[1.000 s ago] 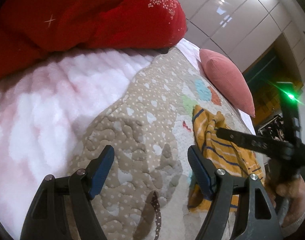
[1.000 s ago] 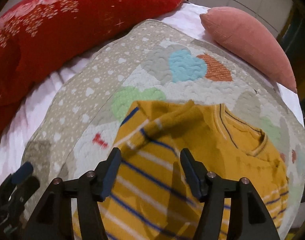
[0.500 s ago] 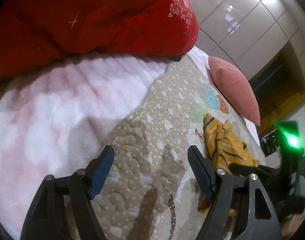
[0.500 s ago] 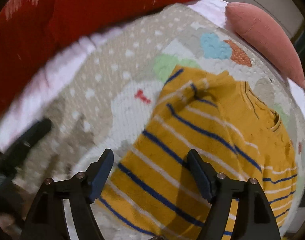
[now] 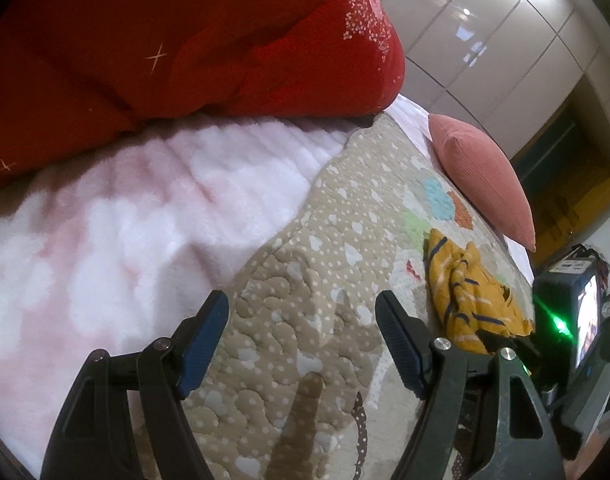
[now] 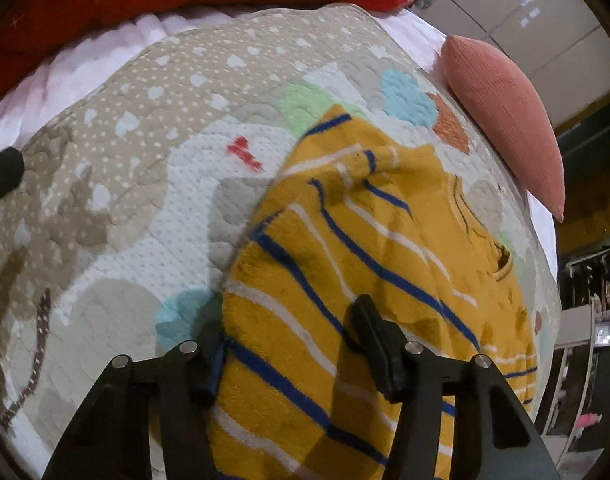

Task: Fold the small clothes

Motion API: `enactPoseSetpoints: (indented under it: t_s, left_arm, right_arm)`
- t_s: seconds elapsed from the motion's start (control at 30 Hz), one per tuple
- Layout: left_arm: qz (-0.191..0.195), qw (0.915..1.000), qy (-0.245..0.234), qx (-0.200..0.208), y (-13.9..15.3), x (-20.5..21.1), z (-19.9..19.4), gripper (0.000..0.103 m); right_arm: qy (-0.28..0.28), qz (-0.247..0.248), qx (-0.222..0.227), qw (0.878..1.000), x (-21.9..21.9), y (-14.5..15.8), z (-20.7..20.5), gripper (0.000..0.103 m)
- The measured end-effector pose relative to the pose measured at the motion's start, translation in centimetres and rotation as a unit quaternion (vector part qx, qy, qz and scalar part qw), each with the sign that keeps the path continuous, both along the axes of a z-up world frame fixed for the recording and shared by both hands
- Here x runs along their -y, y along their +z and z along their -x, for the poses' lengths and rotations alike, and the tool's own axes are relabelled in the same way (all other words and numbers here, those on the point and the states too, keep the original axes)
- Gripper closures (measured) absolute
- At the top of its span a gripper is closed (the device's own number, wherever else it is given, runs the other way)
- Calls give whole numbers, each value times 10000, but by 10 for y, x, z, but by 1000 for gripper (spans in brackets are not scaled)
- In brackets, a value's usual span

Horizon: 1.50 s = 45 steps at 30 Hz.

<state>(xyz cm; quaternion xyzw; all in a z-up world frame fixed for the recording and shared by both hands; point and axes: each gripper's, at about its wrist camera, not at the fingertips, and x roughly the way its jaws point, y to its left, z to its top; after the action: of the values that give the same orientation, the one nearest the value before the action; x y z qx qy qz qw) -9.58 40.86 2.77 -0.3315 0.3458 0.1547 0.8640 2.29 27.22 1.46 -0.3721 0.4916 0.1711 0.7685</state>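
Small yellow striped sweater (image 6: 345,264) on quilted mat (image 6: 117,168), both grippers over the bed.

Right gripper (image 6: 289,344): jaws just closing, the sweater's near left edge between them, grip not yet clear. Left gripper (image 5: 301,340): jaws spread, empty, above the mat. Beyond: white-pink fleece blanket (image 5: 117,216), pink cushion (image 6: 505,120), red duvet (image 5: 177,36), glossy wardrobe doors (image 5: 485,28).

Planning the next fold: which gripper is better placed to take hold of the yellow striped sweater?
Right. The right gripper already straddles the yellow striped sweater at its edge, its jaws just closing. The left gripper is open over bare quilt.
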Motion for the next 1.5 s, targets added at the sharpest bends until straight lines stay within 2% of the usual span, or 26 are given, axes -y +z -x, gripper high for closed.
enactPoseSetpoints:
  t_s: [0.1, 0.17, 0.2, 0.27, 0.3, 0.37, 0.47, 0.6, 0.63, 0.73, 0.8, 0.83, 0.97, 1.03, 1.07, 1.13, 1.17, 1.3, 1.4, 1.47, 1.5]
  left_arm:
    - [-38, 10000, -2, -14, 0, 1, -1, 28]
    - [-45, 10000, 8, -35, -1, 1, -1, 28]
    - [-40, 10000, 20, -44, -1, 1, -2, 28]
    - [-34, 10000, 58, -48, -2, 2, -2, 28]
    - [-47, 9999, 85, -45, -1, 3, -2, 28]
    - [-79, 9999, 128, -32, 0, 5, -2, 27]
    - [-182, 9997, 185, -24, 3, 11, -4, 27]
    - [-356, 9992, 148, 102, 11, 31, -5, 27]
    - [-377, 9991, 115, 134, 13, 37, -5, 27]
    - [-233, 9995, -121, 183, 19, 59, -6, 27]
    - [-41, 9988, -437, 197, 22, 80, -4, 27]
    - [-42, 9983, -557, 168, 25, 90, -3, 27]
    - [-161, 9943, -1053, -9, 34, 138, 0, 27]
    - [-229, 9900, -1385, -120, 38, 166, -2, 27]
    - [-291, 9880, -1510, -163, 40, 177, -2, 27]
    - [-503, 9823, -1787, -247, 45, 202, -7, 27]
    - [-600, 9791, -1926, -264, 48, 213, -10, 27]
    - [-917, 9654, -2434, -199, 63, 259, -21, 27]
    - [-1142, 9560, -2698, -136, 70, 289, -31, 27]
    - [-1154, 9529, -2801, -161, 69, 301, -36, 27]
    - [-1130, 9517, -2849, -205, 68, 307, -39, 27]
  right_arm:
    - [46, 325, 340, 9989, -11, -11, 1, 30]
    - [92, 328, 460, 9984, -13, -14, 3, 31]
    - [158, 215, 414, 9988, -13, -12, 4, 37]
    - [271, 50, 342, 9990, -13, -7, 11, 69]
    - [294, -3, 365, 9989, -12, -4, 14, 73]
    - [201, -494, 234, 9983, 0, 13, 11, 83]
    - [-182, -1422, -26, 9897, 37, 49, -4, 85]
    - [-767, -2401, -69, 9677, 112, 96, -21, 86]
    - [-989, -2657, -31, 9590, 142, 109, -25, 86]
    - [-1539, -3111, 60, 9378, 222, 123, -38, 86]
    - [-1912, -3230, 130, 9268, 269, 121, -41, 86]
    - [-2216, -3338, 118, 9161, 303, 114, -44, 86]
    - [-2879, -3730, -124, 8819, 385, 80, -51, 86]
    - [-2966, -4045, -463, 8639, 410, 57, -54, 81]
    - [-3066, -4147, -497, 8553, 421, 53, -51, 70]
    - [-3140, -4347, -343, 8434, 437, 56, -40, 55]
    - [-3134, -4430, -237, 8396, 443, 62, -34, 55]
    - [-2953, -4672, 68, 8333, 461, 86, -13, 47]
    - [-2534, -4859, 187, 8363, 459, 102, 3, 38]
    - [-2182, -4925, 196, 8423, 446, 108, 9, 29]
    - [-2013, -4852, 201, 8507, 438, 108, 11, 27]
